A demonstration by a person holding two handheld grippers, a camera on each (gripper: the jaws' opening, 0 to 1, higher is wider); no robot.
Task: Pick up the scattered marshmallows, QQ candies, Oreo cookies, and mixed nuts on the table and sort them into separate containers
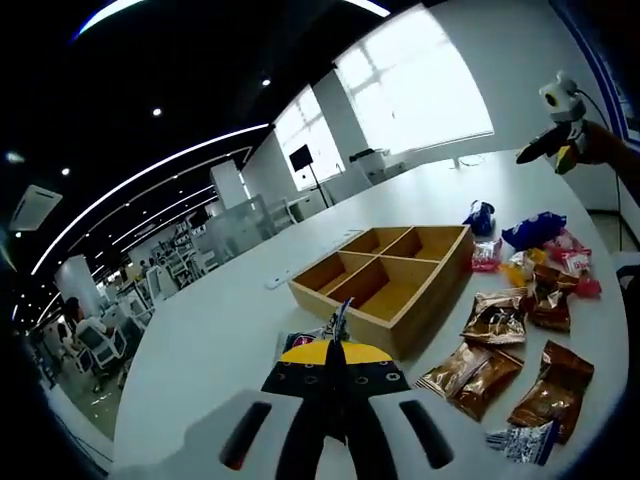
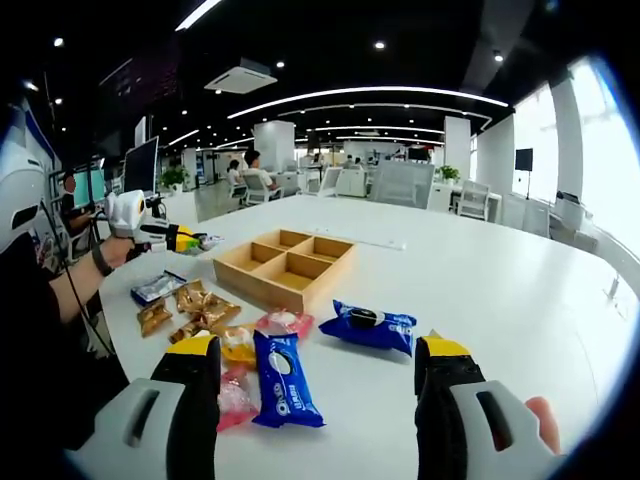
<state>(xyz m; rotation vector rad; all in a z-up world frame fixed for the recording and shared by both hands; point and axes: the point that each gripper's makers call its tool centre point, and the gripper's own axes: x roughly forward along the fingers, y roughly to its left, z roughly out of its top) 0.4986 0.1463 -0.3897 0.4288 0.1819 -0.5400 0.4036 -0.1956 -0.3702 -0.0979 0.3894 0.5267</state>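
Between the wide-apart jaws of the right gripper [image 2: 316, 385] lies an Oreo pack [image 2: 371, 327], long axis crosswise. Left gripper [image 1: 338, 335] pinches a small packet [image 1: 338, 322] near the wooden tray [image 1: 420, 305].

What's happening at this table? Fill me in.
A person holding a gripper in each hand is sorting snack packets into a wooden divided tray, whose compartments look empty. The left gripper is shut on a small packet beside the tray. The right gripper is open, hovering over two blue Oreo packets and pink candy packets. Brown nut packets lie nearby on the white table.
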